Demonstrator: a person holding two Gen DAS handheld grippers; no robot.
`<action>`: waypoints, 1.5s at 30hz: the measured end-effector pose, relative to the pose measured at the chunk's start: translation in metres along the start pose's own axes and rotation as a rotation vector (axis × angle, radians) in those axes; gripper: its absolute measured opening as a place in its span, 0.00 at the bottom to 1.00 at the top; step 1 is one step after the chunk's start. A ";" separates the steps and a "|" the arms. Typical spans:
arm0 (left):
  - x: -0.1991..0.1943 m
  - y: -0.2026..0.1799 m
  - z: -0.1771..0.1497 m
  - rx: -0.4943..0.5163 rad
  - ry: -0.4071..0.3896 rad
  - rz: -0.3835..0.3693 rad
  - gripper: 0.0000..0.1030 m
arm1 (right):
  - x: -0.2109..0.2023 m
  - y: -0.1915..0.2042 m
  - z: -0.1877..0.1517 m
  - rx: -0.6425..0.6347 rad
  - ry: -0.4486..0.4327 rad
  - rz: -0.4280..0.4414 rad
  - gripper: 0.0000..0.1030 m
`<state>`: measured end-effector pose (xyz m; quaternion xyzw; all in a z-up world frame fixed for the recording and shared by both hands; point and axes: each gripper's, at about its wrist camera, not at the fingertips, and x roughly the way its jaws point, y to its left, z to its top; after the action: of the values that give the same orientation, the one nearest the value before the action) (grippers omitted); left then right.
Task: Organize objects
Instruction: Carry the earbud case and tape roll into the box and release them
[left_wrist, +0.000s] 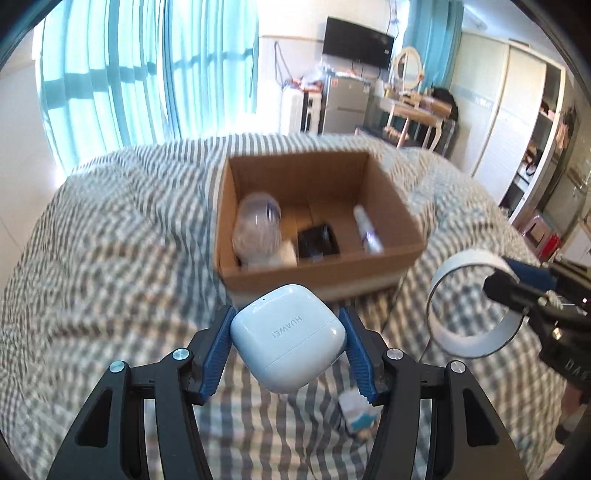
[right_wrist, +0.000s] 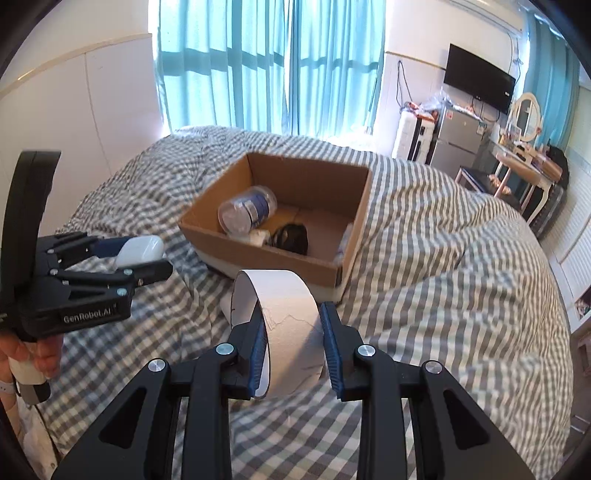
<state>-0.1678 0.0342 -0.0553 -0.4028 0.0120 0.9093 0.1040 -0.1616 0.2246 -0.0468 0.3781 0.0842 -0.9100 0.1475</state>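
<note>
Both grippers are loaded and held above the striped bed cover (right_wrist: 461, 258), short of the cardboard box (left_wrist: 388, 206).

Left gripper (left_wrist: 288, 334): its 2 blue pads pinch the white earbud case (left_wrist: 290, 334) on opposite sides, the case tilted, logo face up. From this wrist view the box sits at 12 o'clock, near wall just beyond the case. Inside we see a clear plastic jar (left_wrist: 256, 229) lying on its side at the left, a black item (left_wrist: 317, 242) in the middle and a white tube (left_wrist: 367, 230) at the right.

Right gripper (right_wrist: 291, 338): fingers pressed onto the 2 flat sides of the white tape roll (right_wrist: 280, 317), axis running across the jaws. In the right wrist view the box is at 12 o'clock and the left gripper at 9 o'clock.

We judge the step in hand to be carrying both items into the box. Notes for doing it well:
1. We take 1 gripper in at a time; the 2 are near each other and the box opening is modest.
2. We clear the near wall before lowering, since the cardboard would shift on the soft cover if bumped.
3. We aim the case at bare floor toward the back of the box, behind the black item.
4. We lower the roll close to the floor before release; it can roll, and the jar could too if nudged.

A small white and blue object (left_wrist: 358, 410) lies on the cover below the left gripper, not yet boxed.
</note>
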 end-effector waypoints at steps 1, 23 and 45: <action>-0.003 0.002 0.007 -0.003 -0.015 0.001 0.57 | -0.001 0.000 0.005 -0.002 -0.008 -0.003 0.27; 0.056 0.030 0.141 0.018 -0.101 0.011 0.57 | 0.079 0.001 0.138 -0.045 -0.103 -0.066 0.27; 0.166 0.008 0.110 0.153 0.024 -0.062 0.57 | 0.183 -0.029 0.118 -0.026 0.005 -0.055 0.27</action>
<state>-0.3576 0.0676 -0.1035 -0.4049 0.0701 0.8971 0.1623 -0.3721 0.1829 -0.0929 0.3761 0.1069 -0.9116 0.1271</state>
